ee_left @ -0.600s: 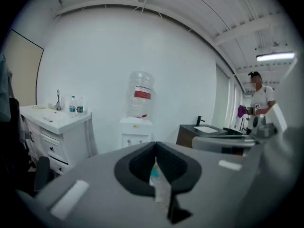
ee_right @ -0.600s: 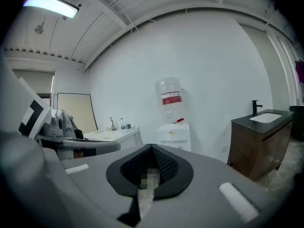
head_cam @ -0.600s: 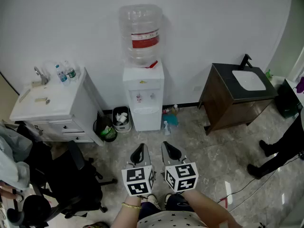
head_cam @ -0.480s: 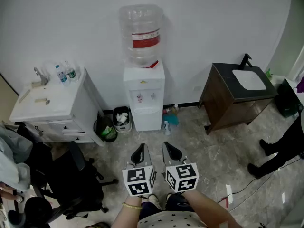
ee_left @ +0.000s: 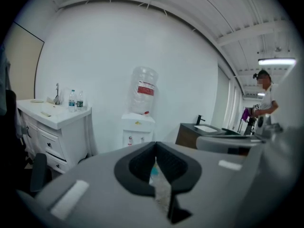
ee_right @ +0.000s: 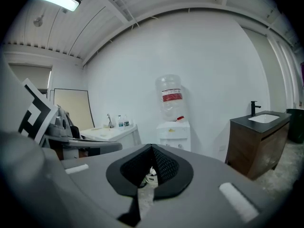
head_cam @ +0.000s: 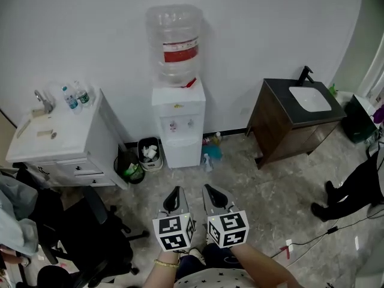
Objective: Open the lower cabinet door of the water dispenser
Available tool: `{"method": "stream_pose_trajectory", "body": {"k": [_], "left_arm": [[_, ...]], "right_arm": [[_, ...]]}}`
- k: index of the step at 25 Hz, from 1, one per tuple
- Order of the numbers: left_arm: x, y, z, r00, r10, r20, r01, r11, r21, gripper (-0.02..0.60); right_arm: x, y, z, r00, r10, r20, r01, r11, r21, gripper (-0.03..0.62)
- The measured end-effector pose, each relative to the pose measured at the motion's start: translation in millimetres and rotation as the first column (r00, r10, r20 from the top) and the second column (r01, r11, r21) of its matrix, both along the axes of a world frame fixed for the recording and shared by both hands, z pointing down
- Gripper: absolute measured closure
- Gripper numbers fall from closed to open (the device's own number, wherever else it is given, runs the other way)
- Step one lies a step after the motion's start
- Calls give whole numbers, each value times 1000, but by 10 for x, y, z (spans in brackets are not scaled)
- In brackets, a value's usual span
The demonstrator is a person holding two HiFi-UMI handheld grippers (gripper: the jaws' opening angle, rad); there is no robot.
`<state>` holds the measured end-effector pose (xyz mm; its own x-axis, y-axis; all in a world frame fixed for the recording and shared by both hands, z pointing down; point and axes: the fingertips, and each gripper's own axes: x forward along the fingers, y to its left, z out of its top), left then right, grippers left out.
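Observation:
The white water dispenser (head_cam: 178,122) stands against the far wall with a clear bottle (head_cam: 175,44) on top. Its lower cabinet door (head_cam: 182,152) is closed. My left gripper (head_cam: 174,198) and right gripper (head_cam: 215,195) are held side by side over the floor, well short of the dispenser and pointing towards it. Both are shut with nothing between the jaws. In the left gripper view the left gripper (ee_left: 155,148) has the dispenser (ee_left: 137,132) far ahead. From the right gripper (ee_right: 152,151) the dispenser (ee_right: 174,134) is likewise far ahead.
A white vanity (head_cam: 54,138) with water bottles stands left of the dispenser, with two small bins (head_cam: 150,153) between them. A dark sink cabinet (head_cam: 294,120) stands at right. A black office chair (head_cam: 90,233) is near left. A person (head_cam: 354,188) stands at far right.
The head view has shifted slightly, so the room sits a little further left. Both grippers stay side by side and shut.

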<state>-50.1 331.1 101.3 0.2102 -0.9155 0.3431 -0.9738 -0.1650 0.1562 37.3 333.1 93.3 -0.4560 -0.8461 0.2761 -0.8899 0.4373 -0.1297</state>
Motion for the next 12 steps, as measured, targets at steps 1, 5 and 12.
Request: {"method": "stream_pose_trajectory", "body": {"k": [1,5,12], "left_arm": [[-6,-37,19,1000,1,-1,-1,1000,-3,575],[-28,-250,87,1000,3,3,-3,1000,-13,574],[-64,-874,199,1000,-15,13,15,1000,-21,574]], "right_arm": [[-4,-33,16,1000,1,-1,-1,1000,-3,595],[-4,-259,89,1000,10,2,-10,1000,-14,595],[-33,-968,209,1000,-1,15,1,1000,-22,595]]}}
